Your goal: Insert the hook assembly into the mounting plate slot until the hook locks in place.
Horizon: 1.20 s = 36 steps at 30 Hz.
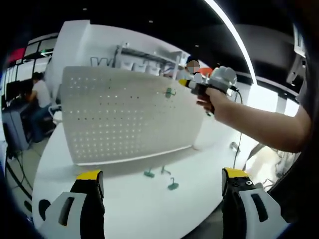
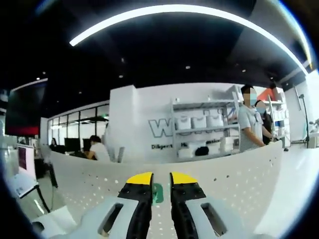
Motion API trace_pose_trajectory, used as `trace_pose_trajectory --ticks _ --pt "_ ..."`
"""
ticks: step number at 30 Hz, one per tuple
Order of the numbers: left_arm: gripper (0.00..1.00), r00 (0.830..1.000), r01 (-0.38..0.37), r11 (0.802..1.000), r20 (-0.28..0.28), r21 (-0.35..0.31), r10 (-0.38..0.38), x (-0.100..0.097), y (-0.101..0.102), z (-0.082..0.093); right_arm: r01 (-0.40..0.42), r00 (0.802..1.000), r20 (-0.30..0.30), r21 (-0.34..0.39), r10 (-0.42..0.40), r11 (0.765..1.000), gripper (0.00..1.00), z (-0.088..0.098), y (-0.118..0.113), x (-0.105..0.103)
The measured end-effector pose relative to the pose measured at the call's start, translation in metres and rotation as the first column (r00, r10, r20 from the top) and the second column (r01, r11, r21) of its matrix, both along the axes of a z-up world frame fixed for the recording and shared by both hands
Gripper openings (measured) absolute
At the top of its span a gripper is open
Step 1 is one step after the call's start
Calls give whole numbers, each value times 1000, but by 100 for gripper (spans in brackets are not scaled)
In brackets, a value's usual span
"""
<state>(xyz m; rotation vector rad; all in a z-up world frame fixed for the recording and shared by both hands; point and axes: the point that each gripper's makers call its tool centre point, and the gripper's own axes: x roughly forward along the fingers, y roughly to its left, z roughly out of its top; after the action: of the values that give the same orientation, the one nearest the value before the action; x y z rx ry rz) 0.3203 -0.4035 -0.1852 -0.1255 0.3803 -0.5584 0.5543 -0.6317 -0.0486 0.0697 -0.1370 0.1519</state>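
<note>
Right hand-held gripper (image 2: 160, 185): jaws pinched on a green hook (image 2: 157, 192), mostly hidden between the tips, right at the white pegboard (image 2: 239, 184). Contact with the holes not discernible. Left hand-held gripper (image 1: 162, 180): jaws wide apart, empty, low over the white surface (image 1: 124, 199). Three spare green hooks (image 1: 164, 177) lie before the board's lower edge, open surface around them.

One white pegboard (image 1: 129, 117) stood on the counter (image 1: 149, 204). Four green hooks were counted in the left gripper view: one hook on the board (image 1: 170, 92) and three loose hooks (image 1: 162, 177) lying on the counter before it. Two grippers were counted, the left gripper (image 1: 162, 186) and the right gripper (image 2: 160, 181)
</note>
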Motion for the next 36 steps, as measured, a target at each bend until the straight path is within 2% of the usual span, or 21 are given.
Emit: trace_pose_trajectory --ticks 2,8,14,19,23,31,36 --pt "100 1000 -2 1000 2 6 2 -3 1 0 -5 1000 8 -24 5 1000 11 2 3 -6" --pt "100 1000 -12 1000 -2 7 12 -10 0 1 -31 1000 -3 -34 31 999 13 1 5 -19" --pt "100 1000 2 1000 8 17 -2 -15 -5 4 -35 999 -30 -43 34 998 15 -10 -1 -34" --pt "100 1000 9 1000 9 18 -9 -19 -7 4 -37 997 -66 -62 32 997 15 -28 -6 -50" --pt "100 1000 13 1000 3 15 -13 -23 -8 1 -55 993 -106 -76 47 996 15 -49 -4 -64" --pt "100 1000 24 1000 -1 17 -24 -28 -11 -2 -92 975 -210 -92 71 991 15 -99 2 -100" --pt "100 999 36 999 -2 21 -36 -31 -14 -3 -107 966 -247 -100 80 989 16 -118 3 -119"
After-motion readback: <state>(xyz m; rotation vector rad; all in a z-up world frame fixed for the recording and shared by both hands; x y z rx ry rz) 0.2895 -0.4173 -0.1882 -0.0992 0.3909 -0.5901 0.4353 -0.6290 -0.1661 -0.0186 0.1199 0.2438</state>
